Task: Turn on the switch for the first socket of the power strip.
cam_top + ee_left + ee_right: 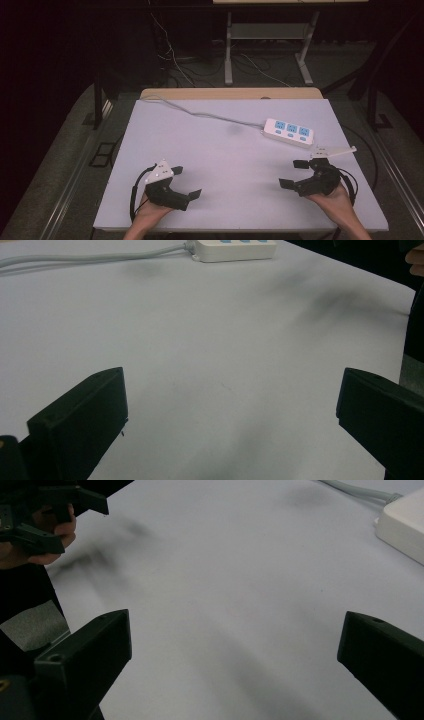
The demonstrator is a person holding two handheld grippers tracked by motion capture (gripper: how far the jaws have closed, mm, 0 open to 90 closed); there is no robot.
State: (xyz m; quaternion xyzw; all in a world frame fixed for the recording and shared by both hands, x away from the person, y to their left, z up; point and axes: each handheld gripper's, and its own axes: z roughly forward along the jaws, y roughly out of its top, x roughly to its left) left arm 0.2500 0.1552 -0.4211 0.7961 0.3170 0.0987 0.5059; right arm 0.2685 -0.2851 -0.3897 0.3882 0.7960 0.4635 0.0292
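A white power strip (289, 132) with blue sockets lies at the right back of the white table (225, 165), its grey cable (200, 114) running off to the back left corner. My left gripper (186, 182) rests low near the front left edge, open, with nothing between its jaws. My right gripper (293, 173) sits near the front right, open and empty too, just in front of the strip. In the left gripper view the gripper (231, 390) stands wide over bare table, the power strip (235, 249) far ahead. The right gripper (235, 630) has the strip's corner (402, 525) at its upper right.
The table's front edge lies right under both hands. Beyond the table are a dark floor, loose cables (172, 55) and the legs of another table (229, 50). In the right gripper view the other hand with its gripper (45, 515) appears at the upper left.
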